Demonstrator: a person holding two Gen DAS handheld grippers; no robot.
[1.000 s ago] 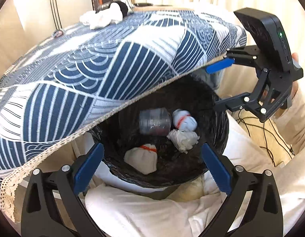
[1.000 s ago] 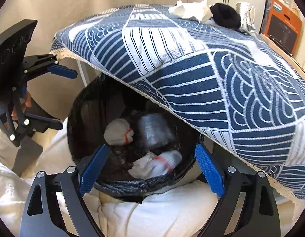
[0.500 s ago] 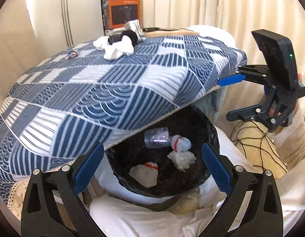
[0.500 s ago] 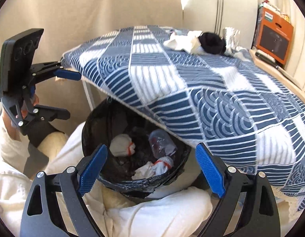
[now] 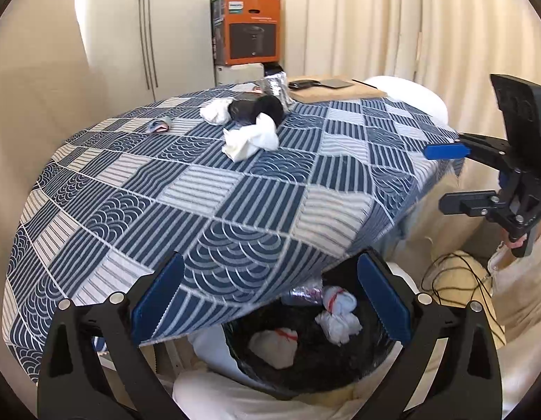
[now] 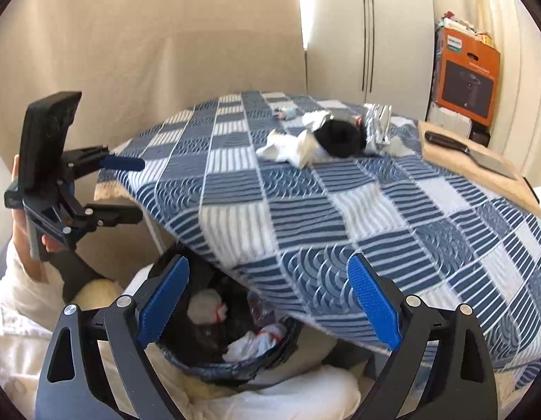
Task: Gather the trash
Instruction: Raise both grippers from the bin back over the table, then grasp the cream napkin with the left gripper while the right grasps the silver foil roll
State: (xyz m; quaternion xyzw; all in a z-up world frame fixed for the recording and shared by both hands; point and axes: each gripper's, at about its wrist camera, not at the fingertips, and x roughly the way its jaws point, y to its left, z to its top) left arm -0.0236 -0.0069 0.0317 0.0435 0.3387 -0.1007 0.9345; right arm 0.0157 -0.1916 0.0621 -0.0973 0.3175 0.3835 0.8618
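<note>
A black-lined trash bin sits under the edge of the blue patterned tablecloth. It holds white wads tied with red bands and a clear plastic bottle. On the table lie a crumpled white tissue, a black bundle, crumpled foil, another white wad and a small wrapper. My left gripper is open and empty above the bin. My right gripper is opening wider, nothing between its fingers.
A wooden cutting board with a knife lies at the table's far side. An orange box stands behind it beside wardrobe doors. Black cables trail on the cushion right of the bin. White fabric covers the person's lap.
Both grippers have risen from over the bin mouth, so the tabletop and its trash have come into view. Both stay open and empty.
</note>
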